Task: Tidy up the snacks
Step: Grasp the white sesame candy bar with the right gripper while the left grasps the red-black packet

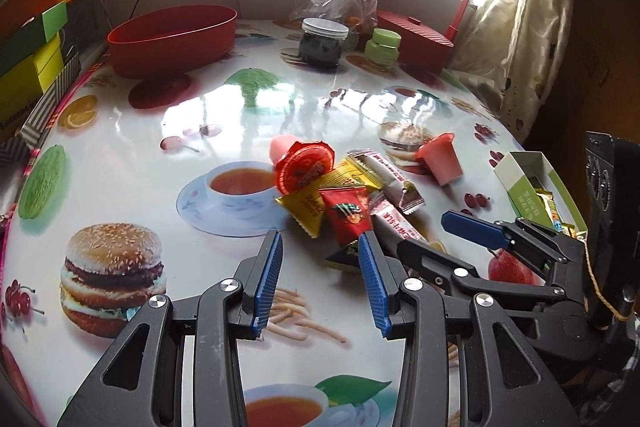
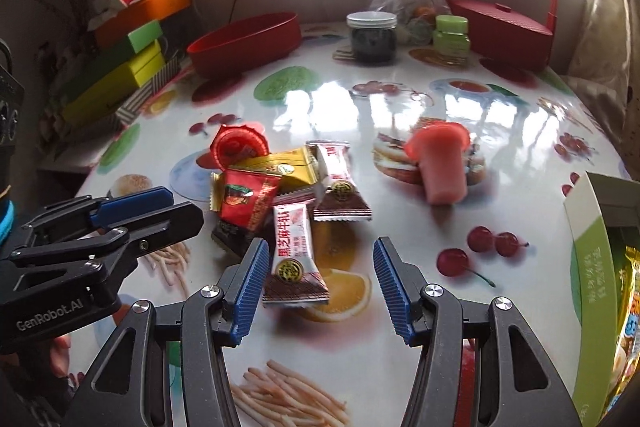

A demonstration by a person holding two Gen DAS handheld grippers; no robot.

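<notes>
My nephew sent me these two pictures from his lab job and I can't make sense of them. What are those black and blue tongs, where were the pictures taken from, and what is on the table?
Those tongs are hand-held grippers, one in each of a person's hands; there is no robot arm. Each carries a wide-angle camera looking along its two blue fingers. One picture is from the left gripper, the other from the right gripper, and each shows the other gripper at its edge. Both are open and hold nothing. On the table, with its food-print cloth, lie a pile of snack packets, two jelly cups, a red bowl, a jar and an open green box.
</notes>
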